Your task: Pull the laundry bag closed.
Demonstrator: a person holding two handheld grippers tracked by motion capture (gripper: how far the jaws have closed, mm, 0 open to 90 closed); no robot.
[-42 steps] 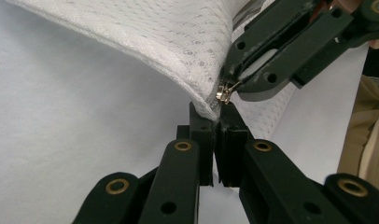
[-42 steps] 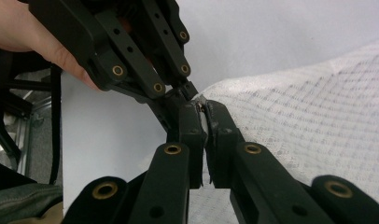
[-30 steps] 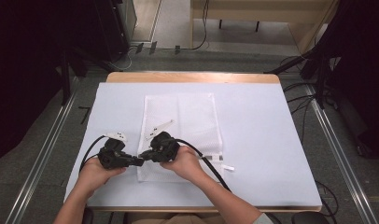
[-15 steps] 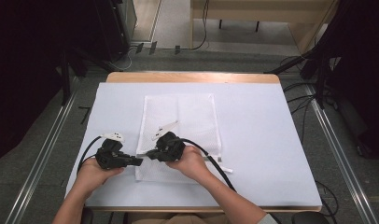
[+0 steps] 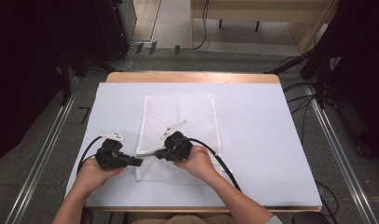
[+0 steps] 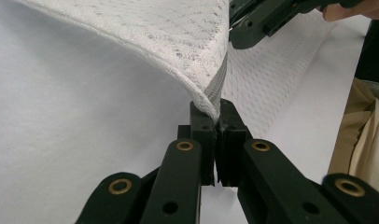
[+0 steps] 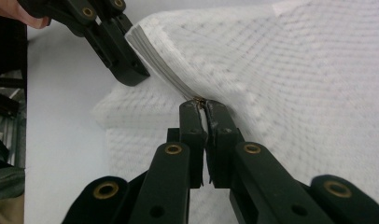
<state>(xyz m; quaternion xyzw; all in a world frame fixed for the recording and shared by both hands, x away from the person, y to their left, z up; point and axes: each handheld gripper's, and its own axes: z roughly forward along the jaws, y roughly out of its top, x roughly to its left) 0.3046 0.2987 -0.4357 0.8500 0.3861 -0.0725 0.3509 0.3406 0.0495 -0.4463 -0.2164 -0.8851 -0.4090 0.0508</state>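
White mesh cloth [image 5: 178, 126] is lying lengthwise away from the person on the bench [image 5: 271, 140]; the left tool [image 5: 137, 162] is pinching its near left edge, the right tool [image 5: 156, 153] pinching the same hem just beside it.

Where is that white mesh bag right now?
In the high view, the white mesh bag lies mid-table on the white cover, its near-left edge pinched by both grippers.
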